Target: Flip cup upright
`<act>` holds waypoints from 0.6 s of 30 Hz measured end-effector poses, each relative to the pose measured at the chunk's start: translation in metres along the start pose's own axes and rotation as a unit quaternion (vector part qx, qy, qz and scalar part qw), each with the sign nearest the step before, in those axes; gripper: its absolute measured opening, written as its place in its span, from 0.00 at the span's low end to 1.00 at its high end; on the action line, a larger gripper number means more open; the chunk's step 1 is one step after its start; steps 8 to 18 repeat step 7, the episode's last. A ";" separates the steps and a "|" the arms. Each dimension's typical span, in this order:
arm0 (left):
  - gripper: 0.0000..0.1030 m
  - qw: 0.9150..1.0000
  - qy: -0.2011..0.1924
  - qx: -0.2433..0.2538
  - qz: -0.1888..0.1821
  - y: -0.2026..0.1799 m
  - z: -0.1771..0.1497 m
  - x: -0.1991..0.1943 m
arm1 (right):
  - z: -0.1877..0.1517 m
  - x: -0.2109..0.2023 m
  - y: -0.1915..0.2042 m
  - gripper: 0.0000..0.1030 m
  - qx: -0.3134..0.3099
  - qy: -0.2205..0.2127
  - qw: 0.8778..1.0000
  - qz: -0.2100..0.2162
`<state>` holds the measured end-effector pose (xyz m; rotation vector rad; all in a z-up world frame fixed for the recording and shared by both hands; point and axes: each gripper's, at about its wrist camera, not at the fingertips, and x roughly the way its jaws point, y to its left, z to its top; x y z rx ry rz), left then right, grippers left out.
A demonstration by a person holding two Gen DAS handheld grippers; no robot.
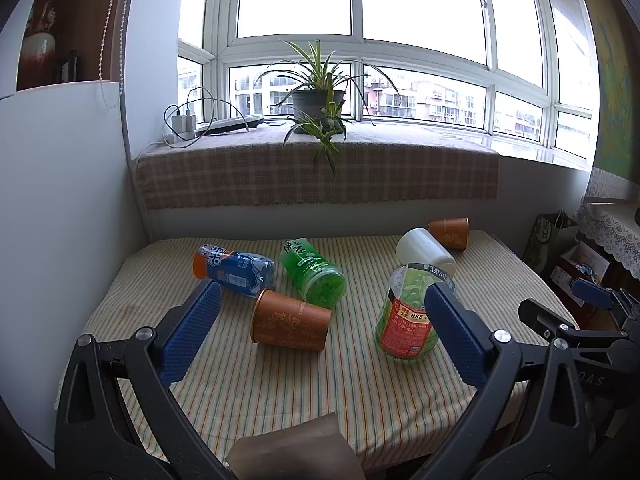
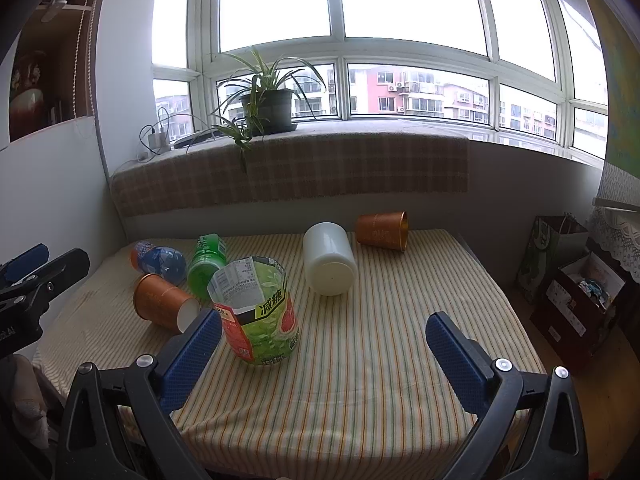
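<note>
A striped cloth-covered table (image 1: 280, 392) holds scattered containers. A copper-coloured paper cup (image 1: 290, 321) lies on its side near the middle, just beside a blue bottle (image 1: 234, 267) and a ribbed green bottle (image 1: 313, 273). The left gripper (image 1: 320, 332) hovers before it — jaws spread wide, empty. The right gripper (image 2: 324, 350) is likewise wide apart, grasping nothing; a cut-open label-wrapped plastic cup (image 2: 258, 312) stands upright near its left finger, a smooth white cylinder (image 2: 329, 258) beyond.

Cut bottle cup (image 2: 260, 312) label reads "减糖" and "888".
</note>
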<state>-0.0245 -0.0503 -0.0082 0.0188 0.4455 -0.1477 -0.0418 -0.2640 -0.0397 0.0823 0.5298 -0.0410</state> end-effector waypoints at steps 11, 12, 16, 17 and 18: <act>1.00 1.000 -0.003 -0.004 0.004 0.004 -0.002 0.001 | -0.002 0.003 0.001 1.00 -0.002 0.005 1.000 0.001; 1.00 1.000 -0.003 -0.004 0.004 0.004 -0.002 0.001 | -0.002 0.003 0.001 1.00 -0.002 0.005 1.000 0.001; 1.00 1.000 -0.003 -0.004 0.004 0.004 -0.002 0.001 | -0.002 0.003 0.001 1.00 -0.002 0.005 1.000 0.001; 1.00 1.000 -0.003 -0.004 0.004 0.004 -0.002 0.001 | -0.002 0.003 0.001 1.00 -0.002 0.005 1.000 0.001; 1.00 1.000 -0.003 -0.004 0.004 0.004 -0.002 0.001 | -0.002 0.003 0.001 1.00 -0.002 0.005 1.000 0.001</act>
